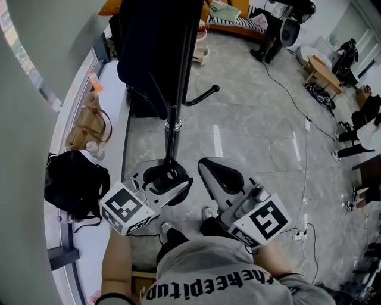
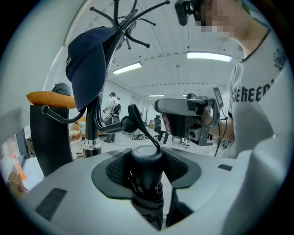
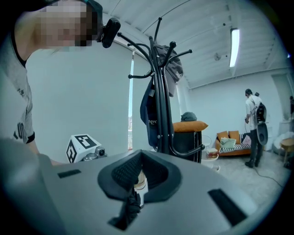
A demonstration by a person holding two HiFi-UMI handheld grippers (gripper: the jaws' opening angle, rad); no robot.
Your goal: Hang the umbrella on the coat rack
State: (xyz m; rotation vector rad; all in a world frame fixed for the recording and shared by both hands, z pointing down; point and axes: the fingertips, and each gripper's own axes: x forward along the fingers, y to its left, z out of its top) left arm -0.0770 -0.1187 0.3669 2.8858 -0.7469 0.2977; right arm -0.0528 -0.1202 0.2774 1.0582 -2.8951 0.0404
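Observation:
A black folded umbrella (image 2: 146, 183) stands handle-up between the pads of my left gripper (image 2: 147, 167), which is shut on it. Its wrist strap (image 2: 138, 117) loops up from the handle top. In the head view the left gripper (image 1: 168, 177) sits at the foot of the black coat rack (image 1: 172, 128), below its low curved hook (image 1: 202, 96). The rack (image 3: 161, 114) carries a dark garment (image 1: 158, 41) and a navy cap (image 2: 85, 69). My right gripper (image 1: 208, 167) hovers just right of the left one; its jaws (image 3: 139, 181) are shut on a small pale-topped black thing that I cannot identify.
A black bag (image 1: 74, 181) and a tan handbag (image 1: 86, 128) lie on the window ledge at left. Cables (image 1: 297, 107) and a power strip (image 1: 299, 235) run over the grey floor at right. A sofa (image 1: 229, 15) and a person (image 3: 251, 124) are far off.

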